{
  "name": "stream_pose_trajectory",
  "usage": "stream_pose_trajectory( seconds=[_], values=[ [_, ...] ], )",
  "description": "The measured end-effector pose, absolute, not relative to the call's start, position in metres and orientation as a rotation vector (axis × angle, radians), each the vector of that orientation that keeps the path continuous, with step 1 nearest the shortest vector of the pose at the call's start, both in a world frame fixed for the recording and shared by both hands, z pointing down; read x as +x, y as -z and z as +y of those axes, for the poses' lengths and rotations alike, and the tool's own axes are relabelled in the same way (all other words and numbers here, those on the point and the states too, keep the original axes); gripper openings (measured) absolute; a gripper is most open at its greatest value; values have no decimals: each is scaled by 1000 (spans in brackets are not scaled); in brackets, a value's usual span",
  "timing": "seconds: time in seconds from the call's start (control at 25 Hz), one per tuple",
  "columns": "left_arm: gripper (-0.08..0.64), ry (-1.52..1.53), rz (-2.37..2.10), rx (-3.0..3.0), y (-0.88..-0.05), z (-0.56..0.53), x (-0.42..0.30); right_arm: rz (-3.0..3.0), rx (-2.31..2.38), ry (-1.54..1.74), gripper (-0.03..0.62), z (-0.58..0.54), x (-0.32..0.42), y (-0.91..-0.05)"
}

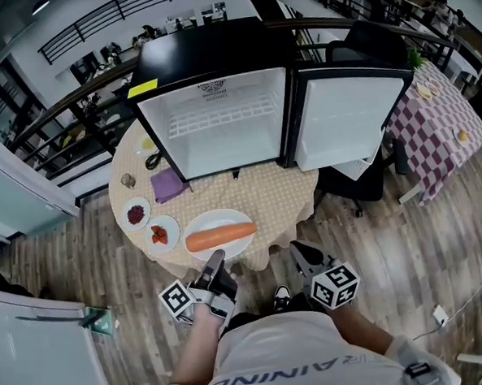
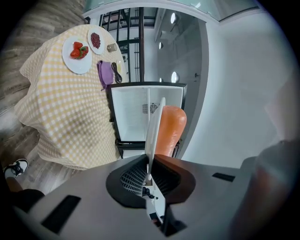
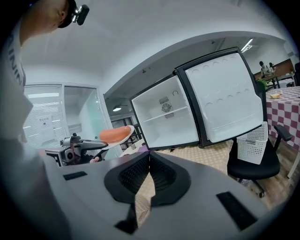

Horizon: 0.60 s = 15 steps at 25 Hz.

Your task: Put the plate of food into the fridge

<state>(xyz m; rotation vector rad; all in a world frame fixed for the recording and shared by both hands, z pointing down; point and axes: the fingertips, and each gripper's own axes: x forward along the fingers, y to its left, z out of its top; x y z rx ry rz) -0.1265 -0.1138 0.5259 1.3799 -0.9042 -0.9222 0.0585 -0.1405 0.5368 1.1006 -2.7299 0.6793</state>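
A white plate [image 1: 224,223] carrying a long carrot [image 1: 220,235] is at the near edge of the round table [image 1: 282,197]. My left gripper [image 1: 215,265] is shut on the plate's near rim. In the left gripper view the plate [image 2: 153,126] stands edge-on between the jaws, the carrot [image 2: 169,129] at its right. The black mini fridge [image 1: 220,116] stands open and empty at the back of the table, its door [image 1: 342,120] swung right. My right gripper [image 1: 305,261] hovers off the table's near right edge, shut on nothing [image 3: 149,158]. It sees the plate [image 3: 123,136] and the fridge [image 3: 164,117].
Left on the table lie a plate of strawberries [image 1: 162,233], a dish of red beans [image 1: 135,213], a purple cloth [image 1: 169,185], a small jar [image 1: 128,180] and a black cable [image 1: 153,160]. A black office chair [image 1: 362,180] and a purple checked table [image 1: 436,119] stand to the right.
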Motion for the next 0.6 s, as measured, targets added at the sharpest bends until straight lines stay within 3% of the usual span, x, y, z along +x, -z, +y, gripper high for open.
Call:
stream_pose_trajectory(
  seconds=[0.6],
  values=[
    [28,880,-914,1305,-545,-175,-121,-2673,1148,-776,23,-205,73,-562]
  ],
)
